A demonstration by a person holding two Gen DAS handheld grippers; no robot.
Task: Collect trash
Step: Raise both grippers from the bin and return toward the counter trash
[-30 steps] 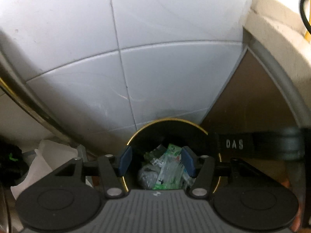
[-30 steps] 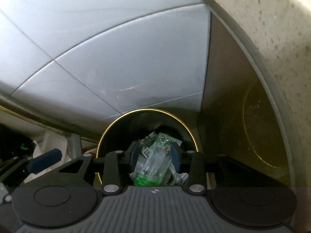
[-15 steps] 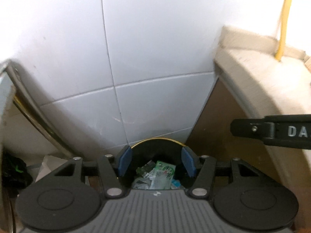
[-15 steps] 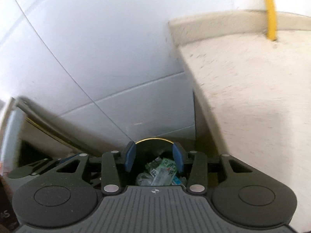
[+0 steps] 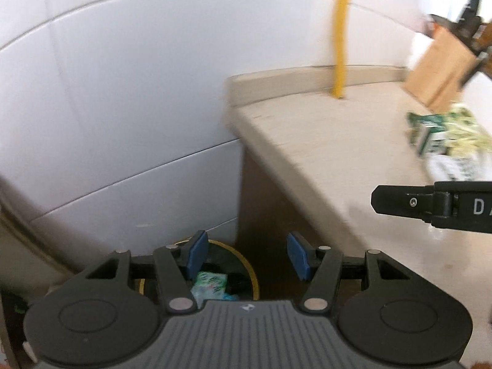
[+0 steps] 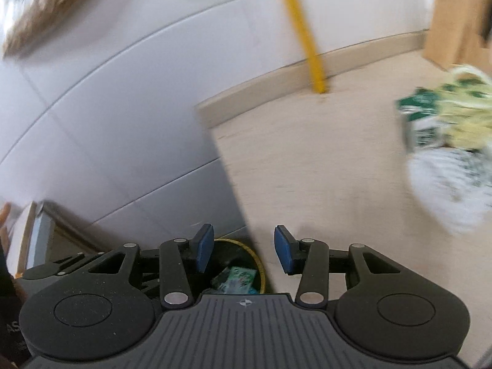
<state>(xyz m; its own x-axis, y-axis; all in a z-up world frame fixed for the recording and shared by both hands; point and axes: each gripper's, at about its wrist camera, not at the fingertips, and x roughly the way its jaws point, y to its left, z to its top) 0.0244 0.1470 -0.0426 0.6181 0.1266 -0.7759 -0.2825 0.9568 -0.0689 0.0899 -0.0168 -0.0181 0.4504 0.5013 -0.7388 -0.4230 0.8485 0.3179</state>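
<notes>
A black bin with a gold rim (image 5: 246,263) stands on the floor against the tiled wall, far below both grippers. Green wrappers (image 5: 210,283) lie inside it, also visible in the right wrist view as green wrappers (image 6: 238,278) within the bin rim (image 6: 256,259). My left gripper (image 5: 247,256) is open and empty above the bin. My right gripper (image 6: 243,249) is open too, with nothing between its blue pads. Green-and-white packaging (image 6: 446,123) lies blurred on the beige counter (image 6: 307,169) at the right, and shows as green-and-white packaging (image 5: 446,135) in the left wrist view.
A yellow pipe (image 5: 339,30) rises from the back of the counter (image 5: 323,141). A brown board or bag (image 5: 439,70) stands at the far right. The right gripper's black side bar (image 5: 430,207) juts in over the counter. A cabinet edge (image 6: 37,230) is at lower left.
Both grippers have risen away from the bin, which now looks small and low. The green wrapper between the right gripper's pads has dropped into the bin. The counter top and its packaging have come into view.
</notes>
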